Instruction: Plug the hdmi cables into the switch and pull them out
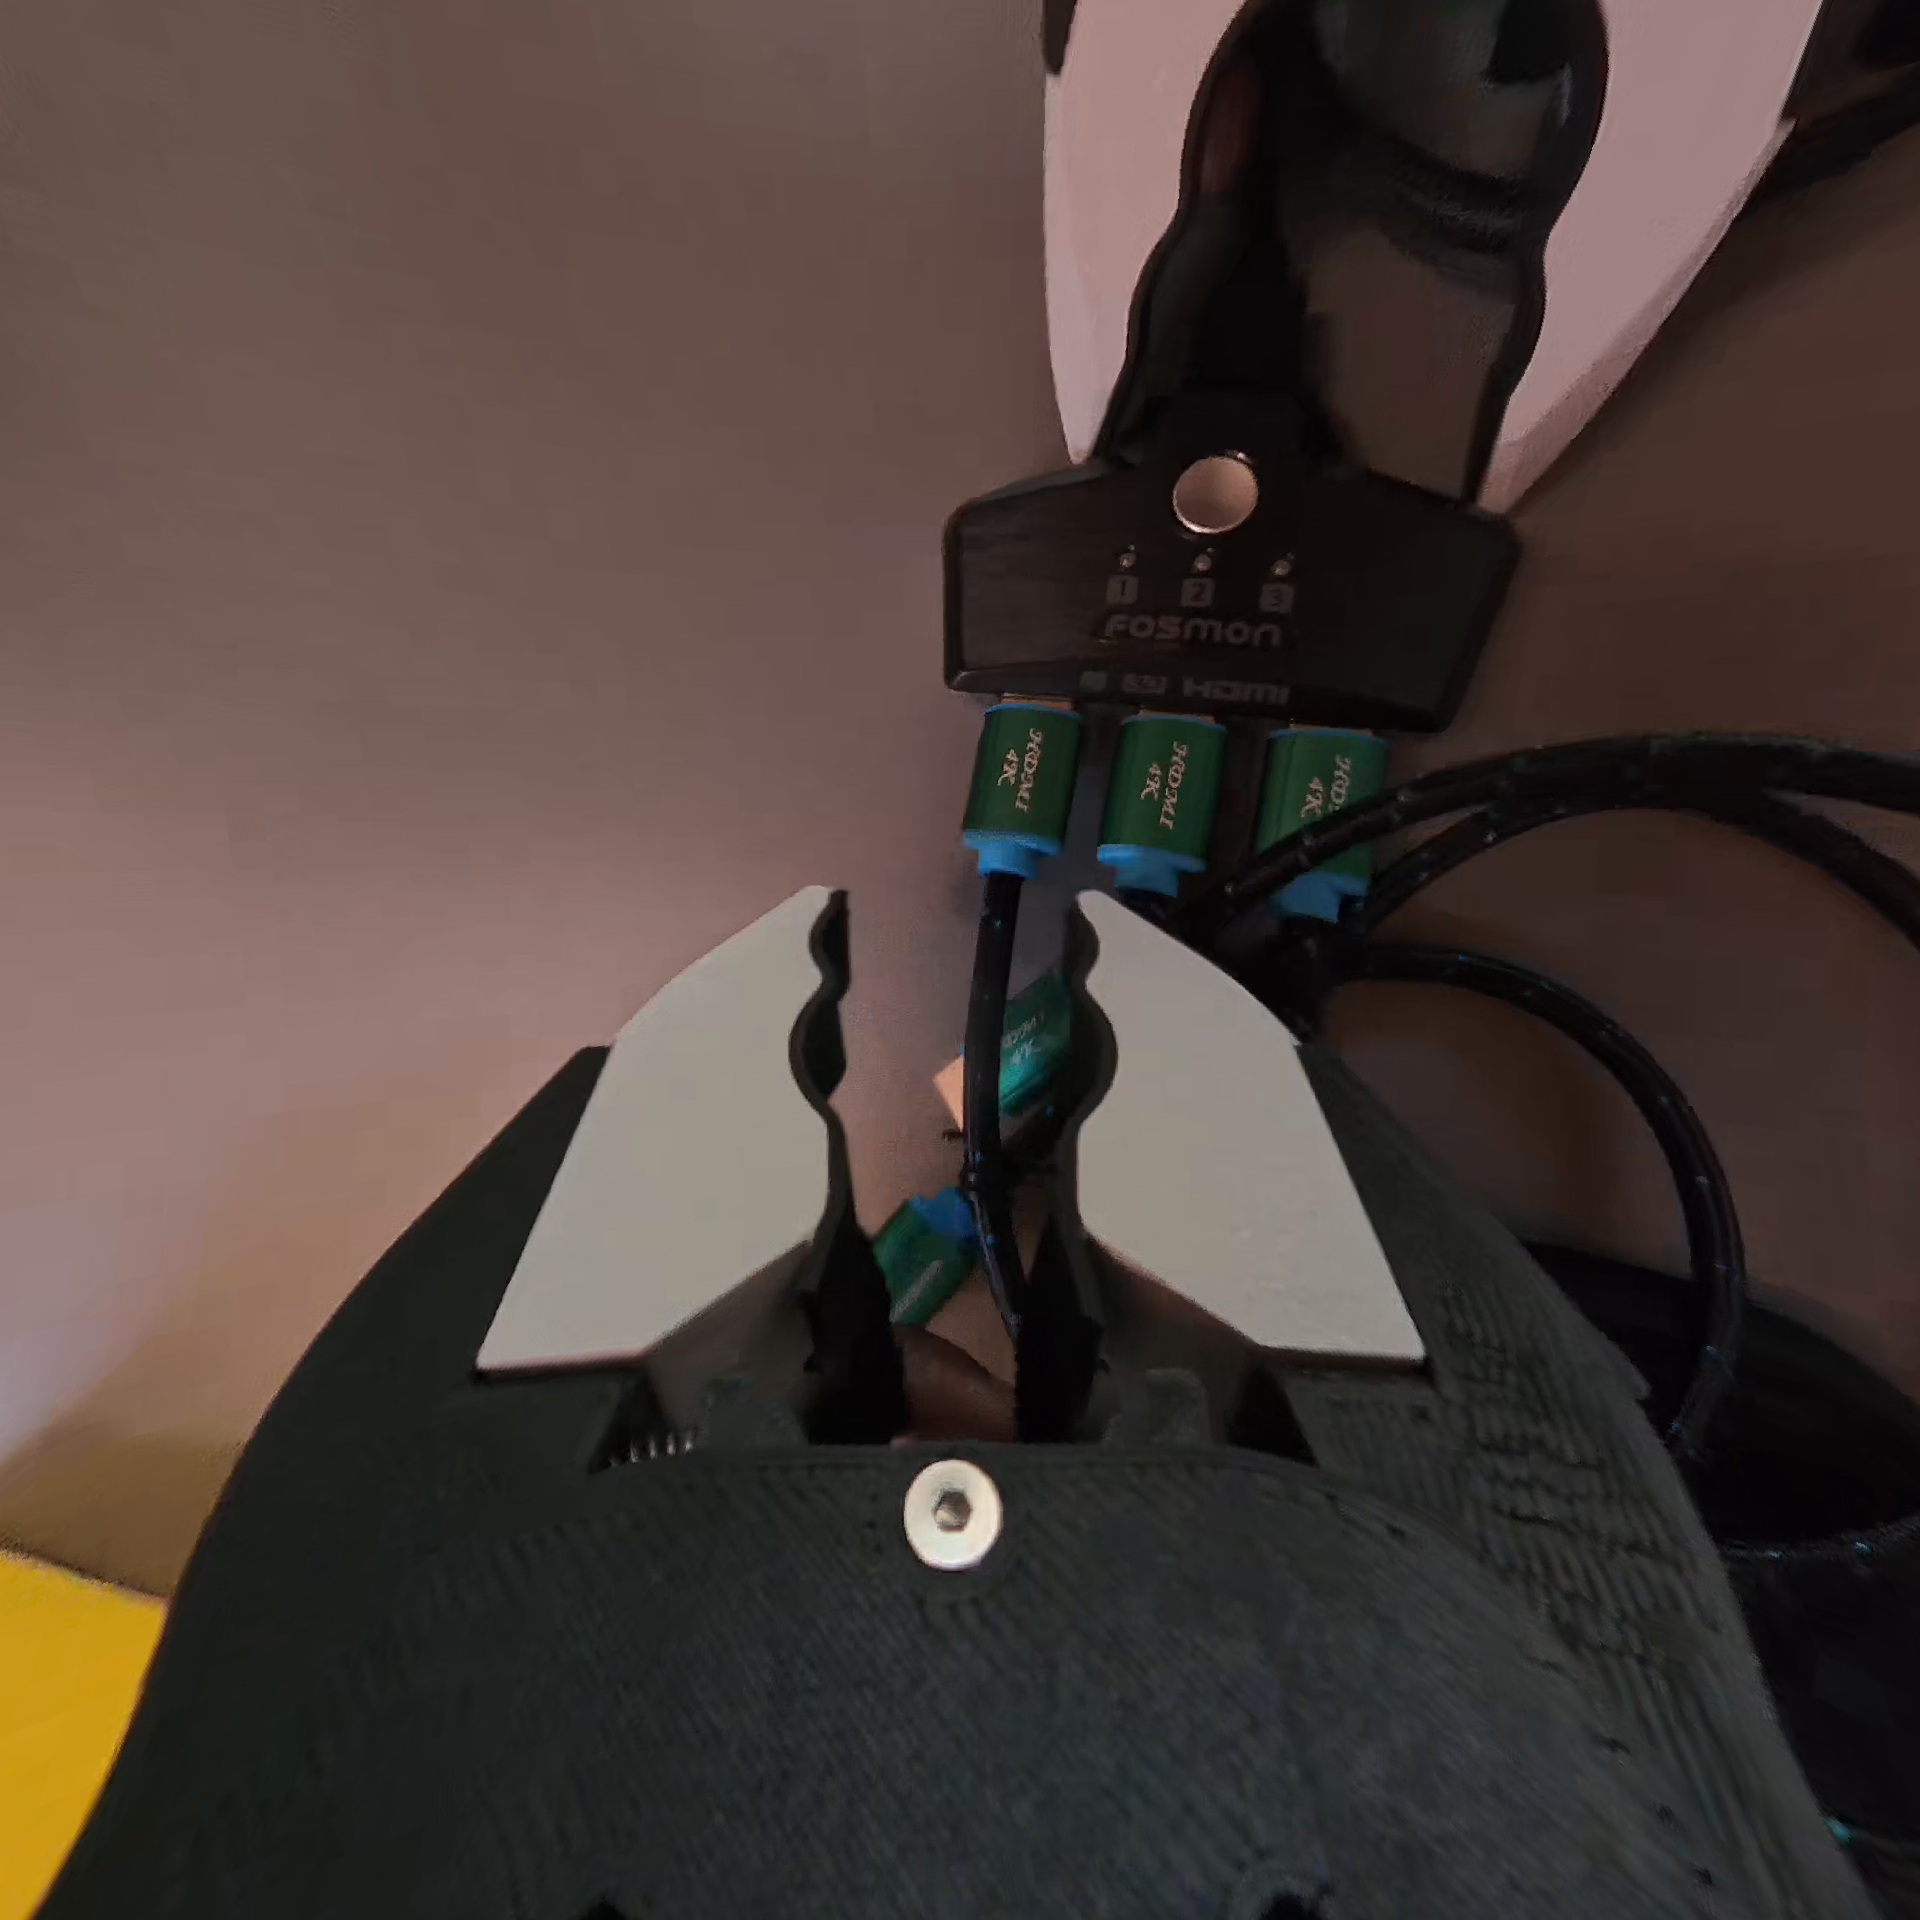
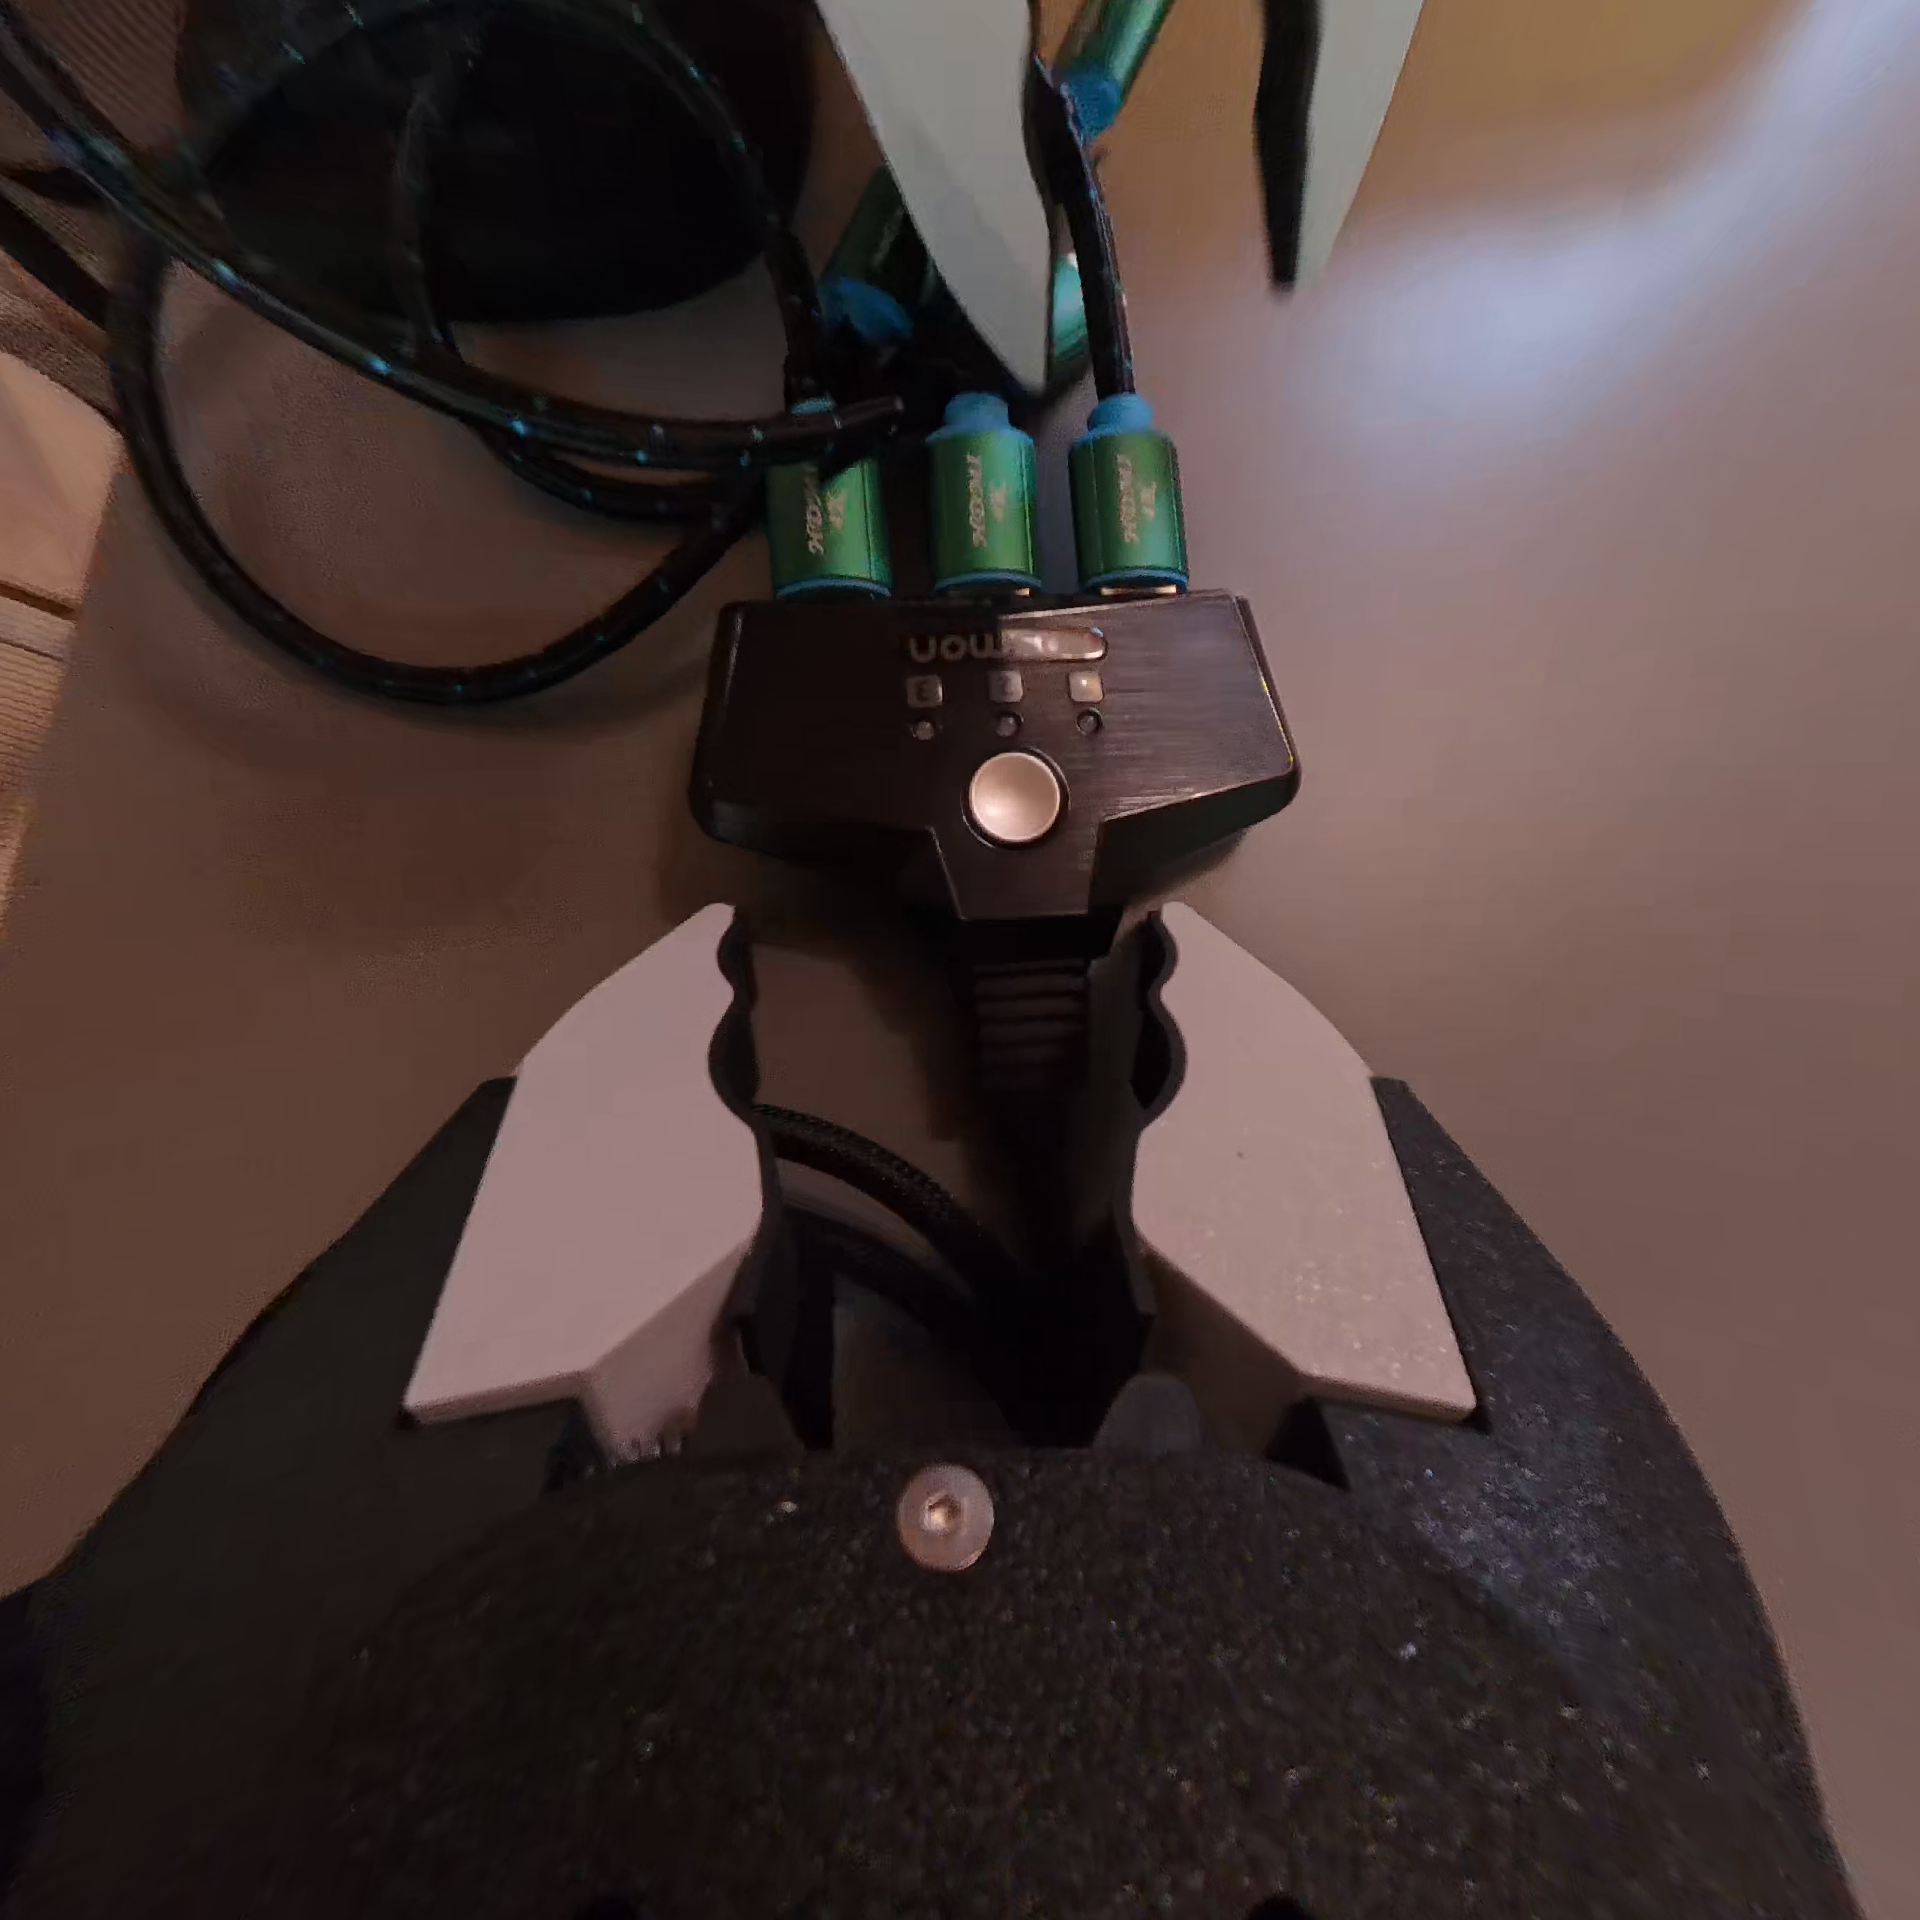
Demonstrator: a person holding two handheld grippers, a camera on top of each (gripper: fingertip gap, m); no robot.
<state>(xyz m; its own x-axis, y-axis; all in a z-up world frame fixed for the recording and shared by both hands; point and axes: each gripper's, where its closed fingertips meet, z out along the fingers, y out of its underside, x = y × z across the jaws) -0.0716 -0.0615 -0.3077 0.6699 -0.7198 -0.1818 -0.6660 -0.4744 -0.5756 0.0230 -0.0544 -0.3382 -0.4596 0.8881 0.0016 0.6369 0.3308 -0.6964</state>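
A black HDMI switch (image 1: pixel 1226 592) (image 2: pixel 997 727) lies flat on the brown table with three green plugs in its ports: left (image 1: pixel 1023 779), middle (image 1: pixel 1158 790) and right (image 1: pixel 1320 810). They also show in the right wrist view (image 2: pixel 982 509). My left gripper (image 1: pixel 956 914) is open just short of the plugs. The left plug's black cable (image 1: pixel 987 1039) runs loose between its fingers. My right gripper (image 2: pixel 940 925) is open around the switch's ribbed tail (image 2: pixel 1029 1018); the tail lies close to the right finger. Each gripper shows at the top of the other's view.
Black braided cables loop in a pile beside the switch (image 1: pixel 1662 1039) (image 2: pixel 312 416). Two loose green plugs (image 1: pixel 1034 1039) (image 1: pixel 920 1262) lie under my left gripper. A yellow thing (image 1: pixel 62 1662) sits at the lower left. A pale wooden edge (image 2: pixel 42 520) borders the table.
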